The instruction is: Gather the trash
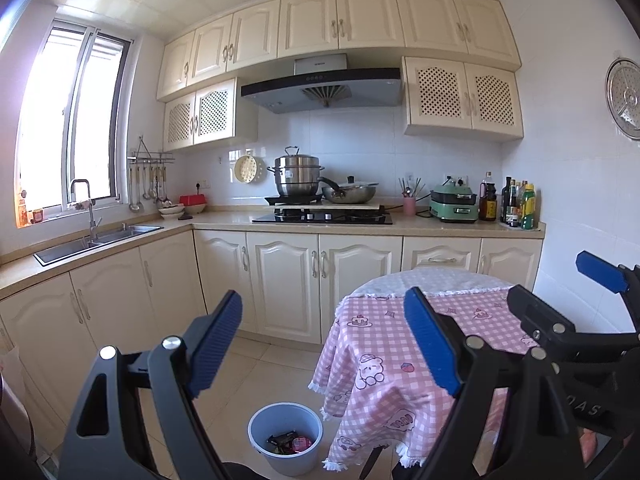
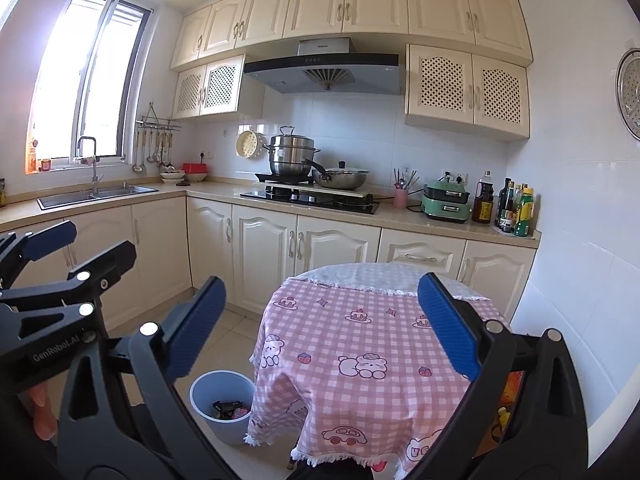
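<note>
The left tool (image 1: pixel 324 344) is held level over the floor with its two blue-padded fingers (image 1: pixel 216 344) spread wide; nothing sits between them. The right tool (image 2: pixel 320 328) is likewise spread wide and grips nothing. Each tool shows at the edge of the other's view: the right one at the right edge of the left wrist view, the left one at the left edge of the right wrist view.

A round tabletop (image 2: pixel 372 280) stands in front of both tools, covered with a pink checked cloth (image 2: pixel 352 344) printed with bears and cakes; the cloth hangs down over the near and left edges. A white lace cloth lies across the far edge.

A pale blue bin (image 1: pixel 285 440) stands on the tiled floor (image 1: pixel 248 364) just beside the left edge of the tabletop, near the hanging cloth. The trash (image 1: pixel 289 442) lies in the bottom of the bin: dark wrappers and a pink piece.

Behind the tabletop, a counter (image 1: pixel 420 226) runs along the far wall. It carries a gas hob with a steel steamer pot (image 1: pixel 297 176) and a lidded pan (image 1: pixel 350 192), a green cooker (image 1: pixel 454 202) and a group of bottles (image 1: pixel 516 204) at its right end. A steel sink (image 1: pixel 96 240) is set into the left counter under the window.
</note>
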